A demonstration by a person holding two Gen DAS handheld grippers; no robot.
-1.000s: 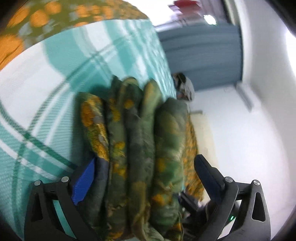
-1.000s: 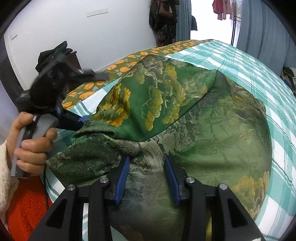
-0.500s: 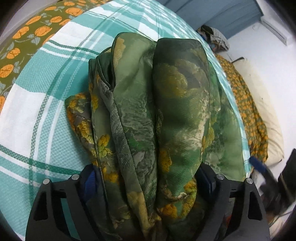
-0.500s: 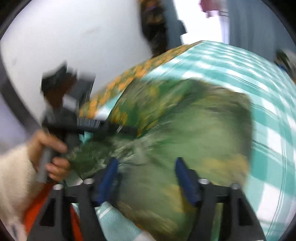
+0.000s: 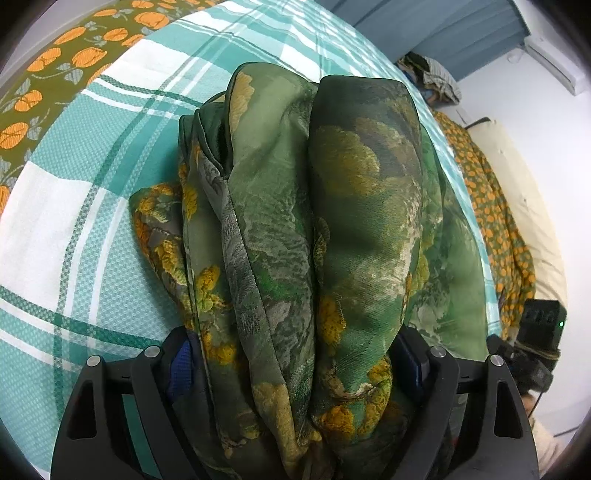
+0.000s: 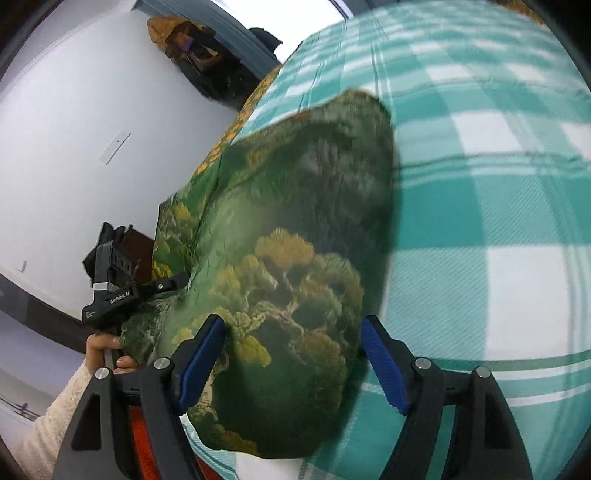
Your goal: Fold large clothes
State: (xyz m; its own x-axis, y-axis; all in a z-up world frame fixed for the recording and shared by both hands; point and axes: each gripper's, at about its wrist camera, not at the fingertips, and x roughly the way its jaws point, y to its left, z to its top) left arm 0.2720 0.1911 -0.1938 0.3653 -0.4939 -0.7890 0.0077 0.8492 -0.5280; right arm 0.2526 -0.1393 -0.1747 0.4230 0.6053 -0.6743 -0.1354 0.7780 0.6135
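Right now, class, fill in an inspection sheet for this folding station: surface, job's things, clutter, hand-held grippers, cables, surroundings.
Surface: bed with teal-and-white checked sheet.
Job's things: green patterned garment, folded into a thick bundle on the sheet.
Clutter: orange-flowered bedding heaped at the bed's edge.
Hand-held grippers: left hand-held gripper clamps the bundle's layers; right hand-held gripper is open, straddling the garment's edge without pressing.
Cables: nothing seen.
Surroundings: white wall, blue-grey curtain, clothes pile.
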